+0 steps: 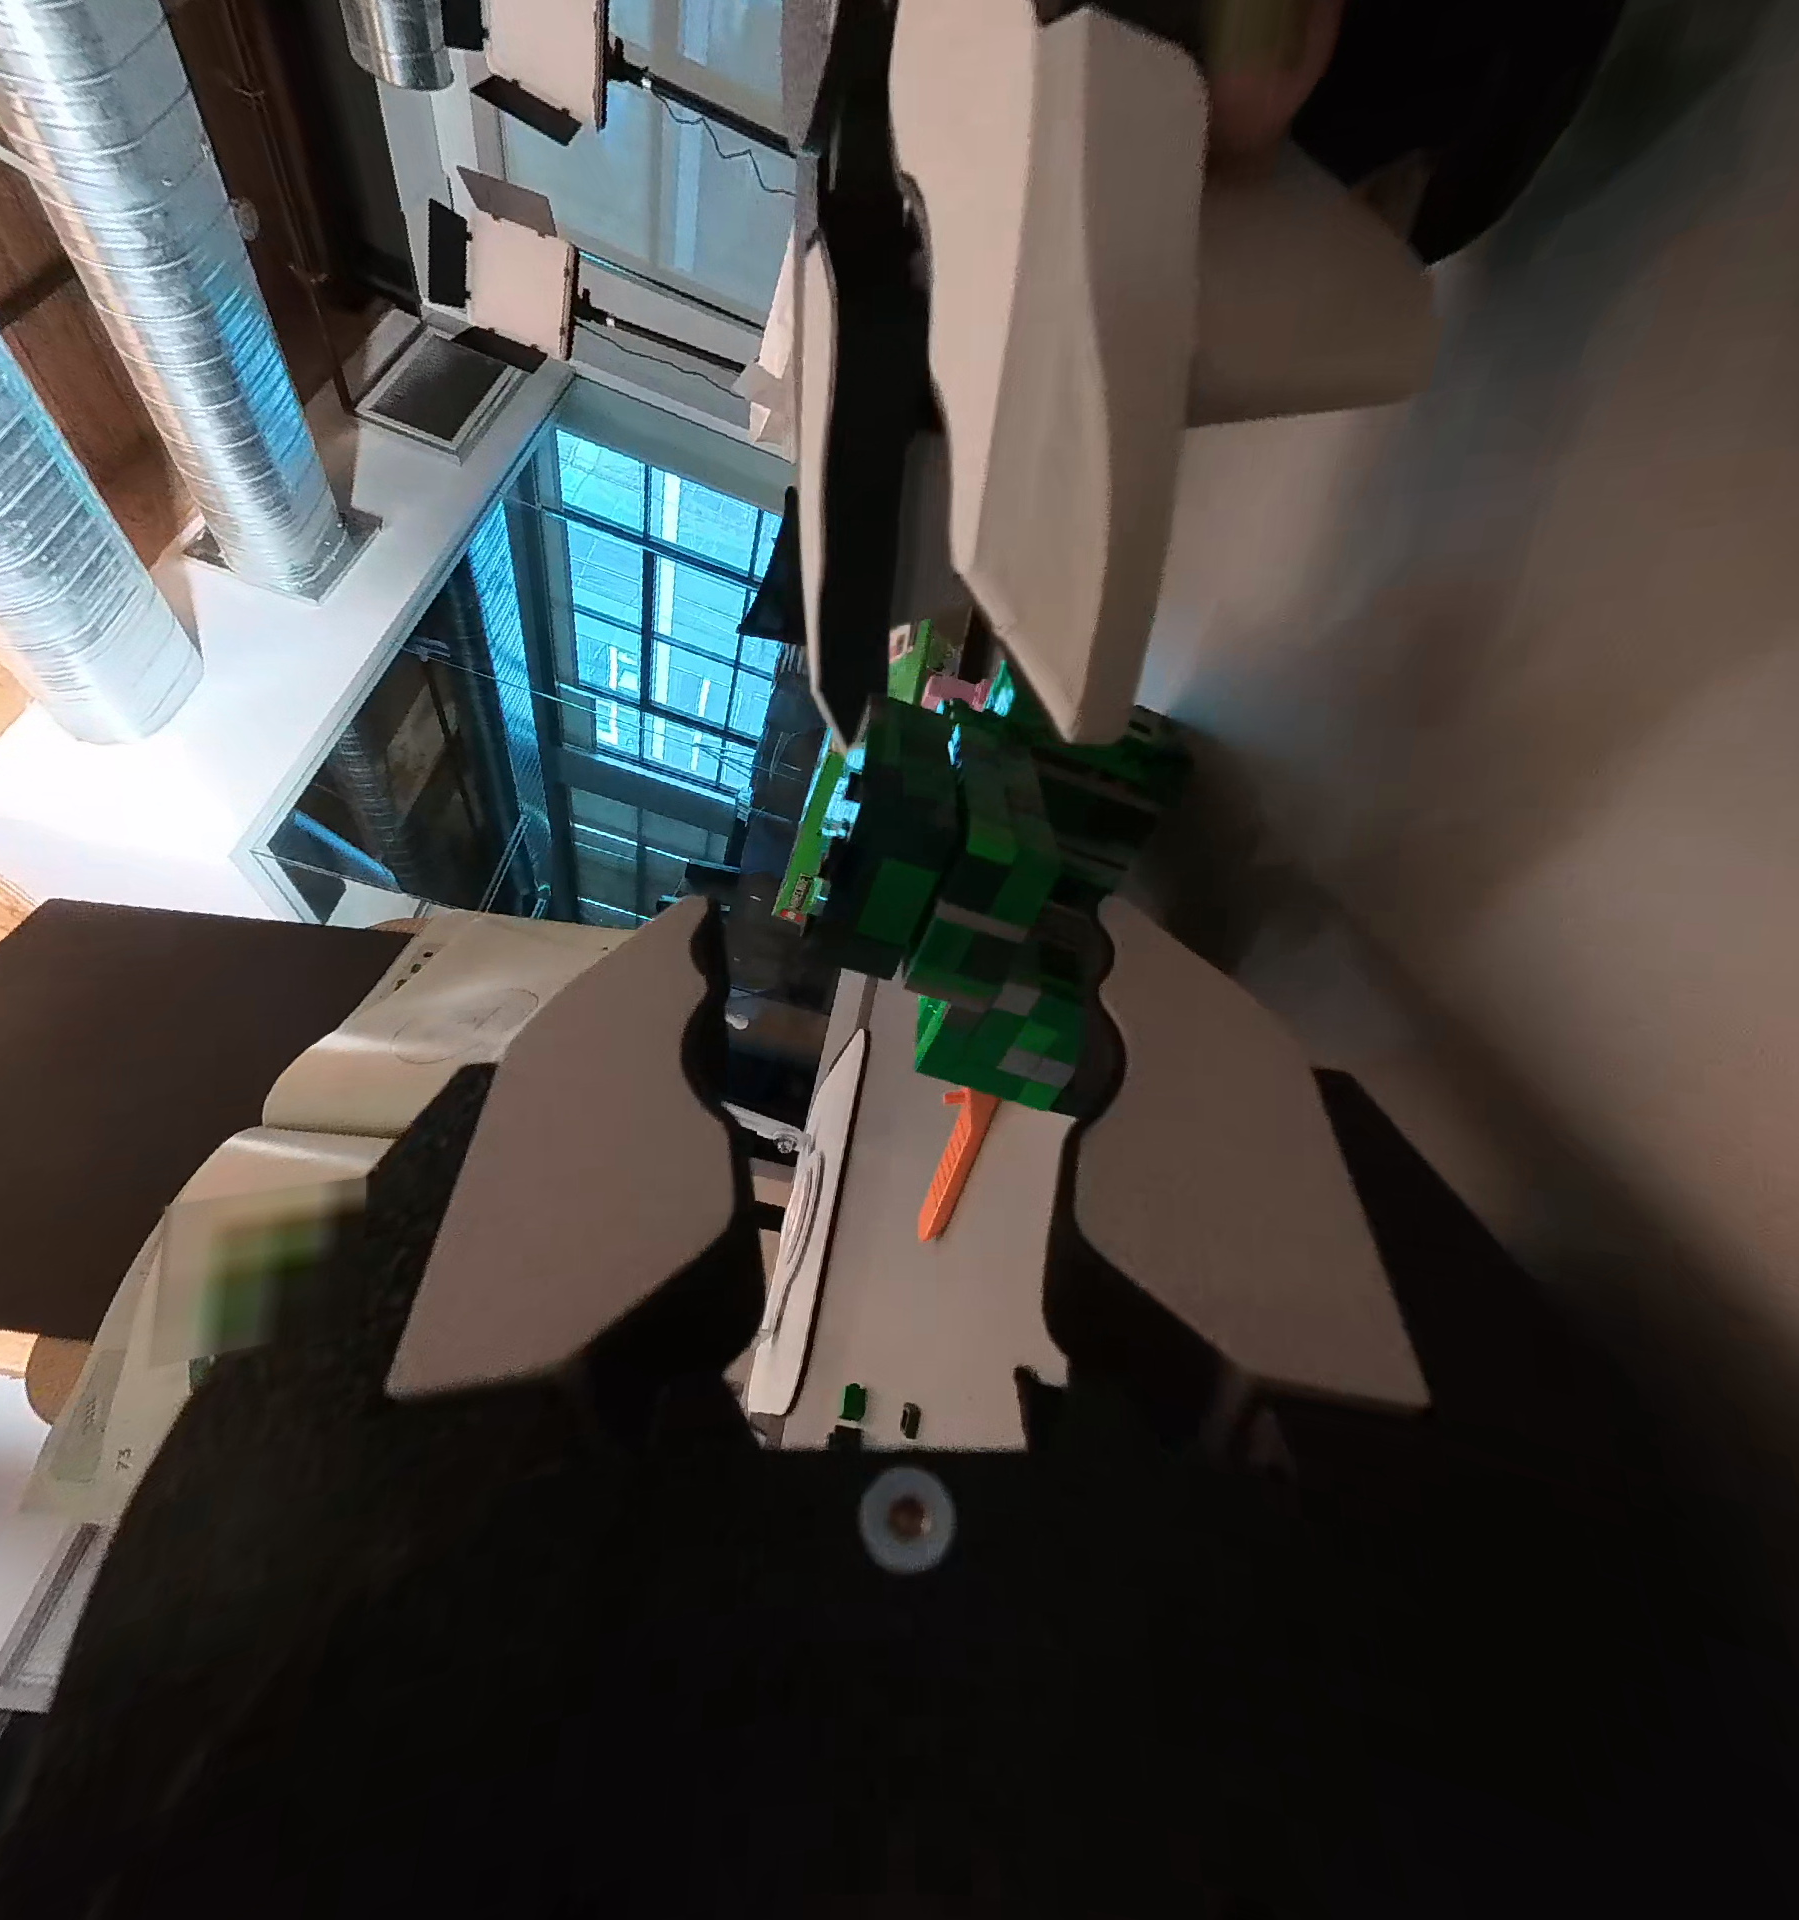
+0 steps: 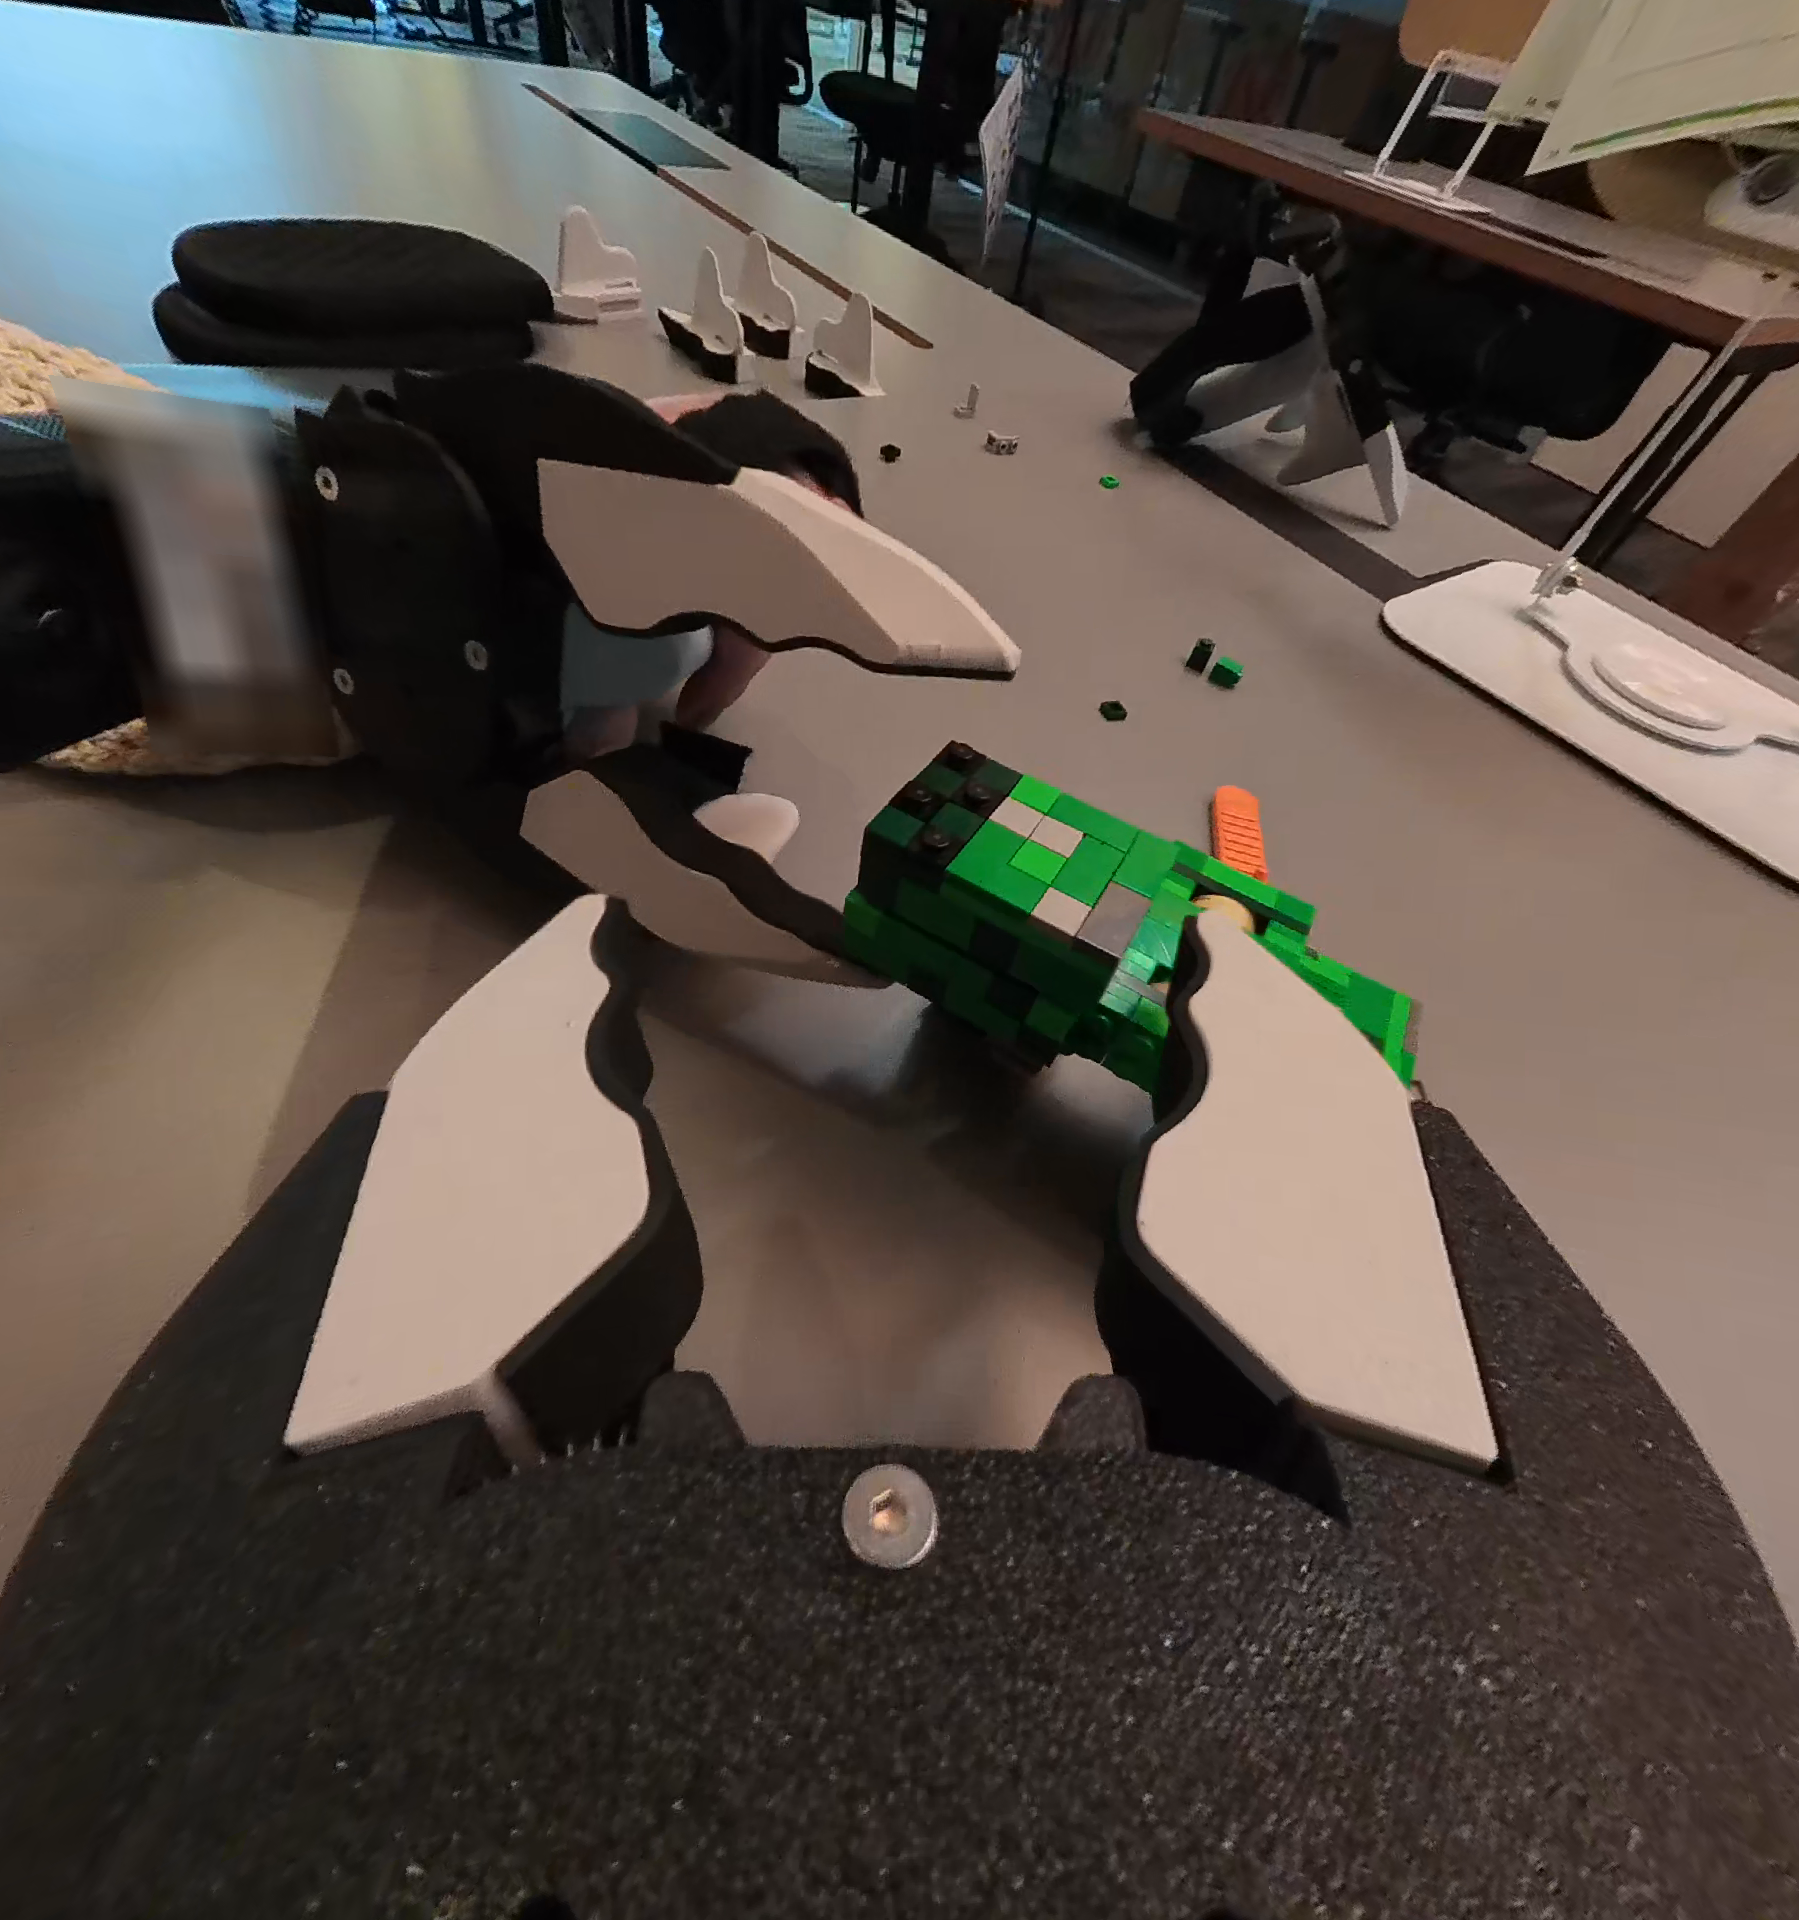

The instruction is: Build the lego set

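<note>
Right wrist view, left to right: we find the left gripper (image 2: 936,821) with jaws parted, lower finger touching the green lego model (image 2: 1040,914) lying on the table (image 2: 251,1039). The right gripper (image 2: 895,935) is likewise released, one finger against the model. We judge the model light, rigid and prone to separate; take hold across its solid block faces.

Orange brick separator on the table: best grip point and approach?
Take the orange brick separator across its narrow ribbed handle, coming from above on the far side. It lies flat on the table, and its near end sits behind the green lego model, so a low approach is blocked.
</note>
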`<action>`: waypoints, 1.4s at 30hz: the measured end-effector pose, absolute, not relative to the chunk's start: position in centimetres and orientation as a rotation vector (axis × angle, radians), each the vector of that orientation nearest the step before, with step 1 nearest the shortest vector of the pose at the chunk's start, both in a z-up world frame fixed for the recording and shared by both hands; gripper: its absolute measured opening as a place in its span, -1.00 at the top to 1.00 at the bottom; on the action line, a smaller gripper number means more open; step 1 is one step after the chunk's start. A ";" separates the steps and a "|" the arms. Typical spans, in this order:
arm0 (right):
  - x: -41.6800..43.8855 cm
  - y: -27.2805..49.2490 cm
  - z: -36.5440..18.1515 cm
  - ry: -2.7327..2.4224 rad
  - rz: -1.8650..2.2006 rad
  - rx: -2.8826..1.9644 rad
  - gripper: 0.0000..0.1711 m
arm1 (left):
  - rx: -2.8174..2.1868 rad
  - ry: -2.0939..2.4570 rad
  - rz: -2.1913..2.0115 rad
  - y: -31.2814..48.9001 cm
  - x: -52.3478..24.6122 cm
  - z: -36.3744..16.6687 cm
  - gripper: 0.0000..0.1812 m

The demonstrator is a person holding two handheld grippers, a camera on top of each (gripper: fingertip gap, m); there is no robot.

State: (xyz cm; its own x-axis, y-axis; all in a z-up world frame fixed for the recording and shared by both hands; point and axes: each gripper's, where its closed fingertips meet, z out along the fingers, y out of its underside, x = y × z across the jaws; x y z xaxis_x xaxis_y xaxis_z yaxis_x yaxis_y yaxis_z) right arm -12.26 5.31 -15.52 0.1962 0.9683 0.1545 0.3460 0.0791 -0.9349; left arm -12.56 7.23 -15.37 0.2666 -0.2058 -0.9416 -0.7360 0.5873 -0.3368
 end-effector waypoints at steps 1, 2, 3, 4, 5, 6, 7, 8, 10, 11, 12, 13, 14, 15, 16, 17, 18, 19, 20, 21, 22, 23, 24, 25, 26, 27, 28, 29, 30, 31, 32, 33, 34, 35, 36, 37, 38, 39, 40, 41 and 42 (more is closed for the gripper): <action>-12.3 5.3 -15.6 -1.337 0.774 -1.458 -0.12 | -0.921 1.287 0.441 7.3 -12.5 -15.4 0.30; -12.3 5.2 -15.7 -1.341 0.776 -1.458 -0.11 | -0.919 1.286 0.450 7.4 -12.5 -15.4 0.32; -12.3 5.1 -15.7 -1.344 0.779 -1.456 -0.11 | -0.918 1.287 0.458 7.4 -12.5 -15.4 0.33; -12.3 5.1 -15.7 -1.346 0.781 -1.453 -0.10 | -0.916 1.286 0.463 7.5 -12.5 -15.4 0.34; -12.4 5.0 -15.6 -1.349 0.783 -1.451 -0.09 | -0.915 1.283 0.470 7.5 -12.5 -15.3 0.35; -12.4 5.0 -15.7 -1.350 0.779 -1.449 -0.09 | -0.913 1.281 0.474 7.5 -12.4 -15.3 0.35; -12.4 5.0 -15.7 -1.354 0.774 -1.448 -0.09 | -0.912 1.282 0.475 7.5 -12.3 -15.3 0.36; -12.4 5.0 -15.7 -1.358 0.773 -1.447 -0.08 | -0.911 1.283 0.479 7.6 -12.3 -15.3 0.36; -12.4 4.9 -15.8 -1.363 0.773 -1.445 -0.08 | -0.910 1.283 0.489 7.6 -12.2 -15.3 0.38; -12.4 4.9 -15.8 -1.365 0.772 -1.443 -0.08 | -0.909 1.283 0.491 7.6 -12.2 -15.3 0.38; -12.4 4.9 -15.8 -1.365 0.770 -1.442 -0.07 | -0.909 1.282 0.493 7.6 -12.2 -15.3 0.39; -12.4 4.9 -15.8 -1.366 0.769 -1.442 -0.07 | -0.909 1.282 0.493 7.7 -12.2 -15.3 0.39; -12.4 4.9 -15.8 -1.366 0.768 -1.441 -0.07 | -0.909 1.282 0.494 7.7 -12.2 -15.3 0.40; -12.4 4.9 -15.8 -1.367 0.764 -1.440 -0.07 | -0.908 1.283 0.497 7.7 -12.1 -15.3 0.40; -12.4 4.9 -15.8 -1.368 0.758 -1.439 -0.07 | -0.907 1.283 0.502 7.7 -12.1 -15.3 0.41; -12.4 5.0 -15.8 -1.368 0.750 -1.436 -0.07 | -0.907 1.280 0.503 7.7 -12.0 -15.3 0.41; -12.3 5.1 -15.8 -1.367 0.742 -1.433 -0.06 | -0.906 1.277 0.501 7.6 -11.9 -15.2 0.41; -12.3 5.1 -15.8 -1.366 0.733 -1.428 -0.07 | -0.903 1.276 0.505 7.6 -11.8 -15.2 0.42; -12.2 5.2 -15.7 -1.366 0.718 -1.418 -0.07 | -0.898 1.277 0.514 7.6 -11.7 -15.2 0.42; -12.0 5.3 -15.6 -1.369 0.691 -1.399 -0.08 | -0.892 1.278 0.527 7.6 -11.6 -15.2 0.42; -11.8 5.6 -15.4 -1.378 0.646 -1.369 -0.08 | -0.889 1.278 0.539 7.6 -11.6 -15.2 0.42; -11.4 5.8 -15.3 -1.394 0.587 -1.329 -0.08 | -0.888 1.277 0.547 7.7 -11.7 -15.2 0.42; -11.0 6.0 -15.2 -1.415 0.529 -1.283 -0.07 | -0.889 1.276 0.549 7.7 -11.8 -15.1 0.42; -10.6 6.2 -15.1 -1.429 0.467 -1.242 -0.07 | -0.891 1.274 0.551 7.8 -11.8 -15.1 0.41; -10.2 6.3 -14.9 -1.442 0.402 -1.201 -0.06 | -0.891 1.276 0.552 7.8 -11.9 -15.1 0.41; -10.0 6.3 -14.8 -1.459 0.330 -1.153 -0.05 | -0.889 1.280 0.554 7.8 -12.0 -15.2 0.39; -9.7 6.5 -14.7 -1.475 0.237 -1.101 -0.02 | -0.881 1.287 0.565 7.8 -12.0 -15.2 0.37; -9.6 6.7 -14.8 -1.497 0.129 -1.051 0.01 | -0.872 1.298 0.579 7.8 -12.1 -15.3 0.37; -9.5 6.9 -15.0 -1.526 0.025 -1.004 0.03 | -0.863 1.311 0.595 7.9 -12.2 -15.5 0.37; -9.6 7.1 -15.4 -1.548 -0.068 -0.966 0.05 | -0.855 1.319 0.611 7.9 -12.2 -15.6 0.37; -9.8 7.3 -15.9 -1.579 -0.132 -0.941 0.05 | -0.846 1.325 0.623 7.9 -12.2 -15.6 0.38; -10.0 7.4 -16.4 -1.604 -0.179 -0.925 0.04 | -0.839 1.327 0.633 7.9 -12.1 -15.6 0.39; -10.1 7.6 -16.7 -1.613 -0.228 -0.906 0.04 | -0.833 1.328 0.645 7.9 -12.1 -15.6 0.40; -10.3 7.8 -16.7 -1.617 -0.278 -0.879 0.05 | -0.830 1.326 0.657 7.9 -12.1 -15.6 0.41; -10.4 7.9 -16.5 -1.613 -0.316 -0.848 0.06 | -0.829 1.324 0.666 8.0 -12.2 -15.6 0.41; -10.6 8.0 -16.4 -1.608 -0.338 -0.823 0.09 | -0.829 1.323 0.668 8.0 -12.2 -15.6 0.41; -10.8 8.2 -16.3 -1.610 -0.348 -0.808 0.10 | -0.829 1.322 0.667 8.0 -12.2 -15.6 0.41; -11.0 8.4 -16.3 -1.617 -0.360 -0.798 0.11 | -0.827 1.321 0.670 8.0 -12.2 -15.5 0.42; -11.1 8.7 -16.4 -1.623 -0.377 -0.790 0.11 | -0.825 1.320 0.672 8.0 -12.1 -15.5 0.42; -11.2 8.9 -16.5 -1.632 -0.395 -0.779 0.11 | -0.822 1.322 0.671 7.9 -12.1 -15.5 0.42; -11.3 9.1 -16.6 -1.640 -0.411 -0.765 0.11 | -0.820 1.323 0.672 7.9 -12.1 -15.5 0.42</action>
State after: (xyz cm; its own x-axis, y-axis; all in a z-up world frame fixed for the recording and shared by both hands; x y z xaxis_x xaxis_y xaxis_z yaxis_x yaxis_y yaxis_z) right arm -11.33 9.07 -16.56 -0.0634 0.2536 0.9652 0.6793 0.7195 -0.1445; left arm -12.07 7.90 -15.49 0.1391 -0.0311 -0.9898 -0.8177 0.5602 -0.1325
